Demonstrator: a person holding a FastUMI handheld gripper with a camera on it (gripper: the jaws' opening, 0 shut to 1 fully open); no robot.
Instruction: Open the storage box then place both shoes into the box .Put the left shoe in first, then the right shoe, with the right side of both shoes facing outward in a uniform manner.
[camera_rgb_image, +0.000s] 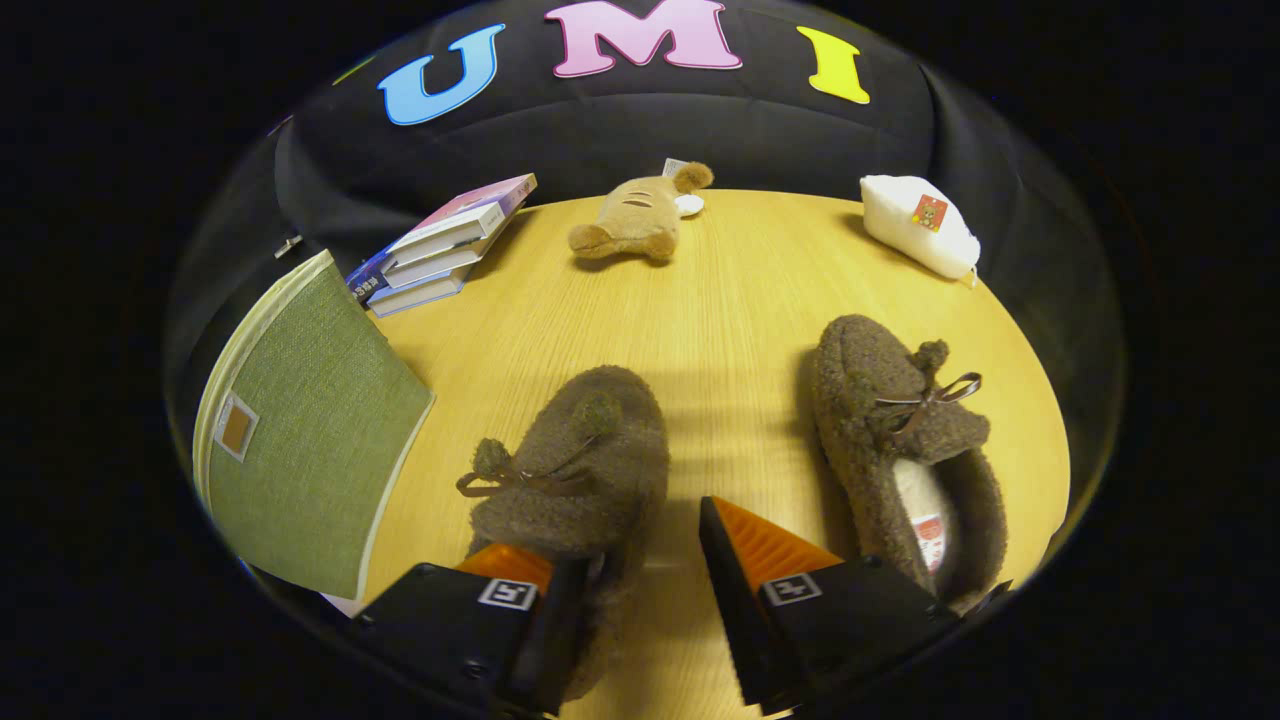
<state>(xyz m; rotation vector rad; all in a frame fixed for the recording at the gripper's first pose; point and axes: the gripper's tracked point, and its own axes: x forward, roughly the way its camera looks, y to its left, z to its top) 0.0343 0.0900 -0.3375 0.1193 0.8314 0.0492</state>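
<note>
Gripper is hanging low over the table, its fingers standing apart. The left finger is sitting over the heel end of the left shoe; the right finger is lying on the bare side of that shoe, in the gap between the two shoes. Whether either pad is touching the fleece, cannot tell. Nothing is being squeezed.

Left shoe: brown fleece slipper with a bow and pompoms, toe pointing away from the fingers, heel partly under the left finger.

Right shoe: same make, lying well apart from the first, opening facing up, pale lining showing, heel just beside the right finger's housing.

Box: green fabric, lid lying shut, sitting off to the left of the left shoe, near but not touching.

Beyond the shoes: books stacked behind the box, a plush toy at the far table edge, a white pouch to the far right.
</note>
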